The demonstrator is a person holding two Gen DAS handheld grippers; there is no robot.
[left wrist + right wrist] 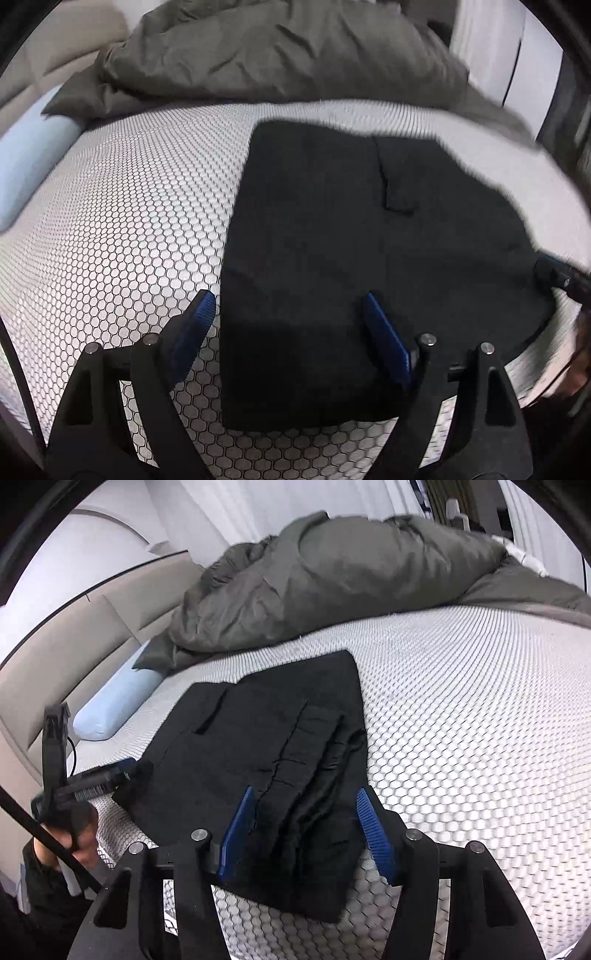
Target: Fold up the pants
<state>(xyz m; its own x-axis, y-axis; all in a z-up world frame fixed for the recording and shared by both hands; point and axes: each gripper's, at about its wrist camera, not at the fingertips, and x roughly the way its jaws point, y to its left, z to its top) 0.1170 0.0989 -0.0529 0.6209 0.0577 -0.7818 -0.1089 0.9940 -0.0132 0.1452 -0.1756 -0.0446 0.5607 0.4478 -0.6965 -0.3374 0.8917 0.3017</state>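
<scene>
Black pants [332,266] lie folded in a thick rectangle on the white honeycomb-patterned mattress [122,229]. My left gripper [288,314] is open; its jaws straddle the near left edge of the pants, just above them. In the right wrist view the pants [266,760] show stacked layers at their right side. My right gripper [306,812] is open over the near right end of the pants, holding nothing. The left gripper [122,771] also shows there, at the pants' left edge, held by a hand.
A bunched olive-grey duvet [280,55] fills the far side of the bed, also in the right wrist view [340,576]. A light blue bolster pillow [114,709] lies along the beige headboard [74,635] at left. Bare mattress [480,720] extends to the right.
</scene>
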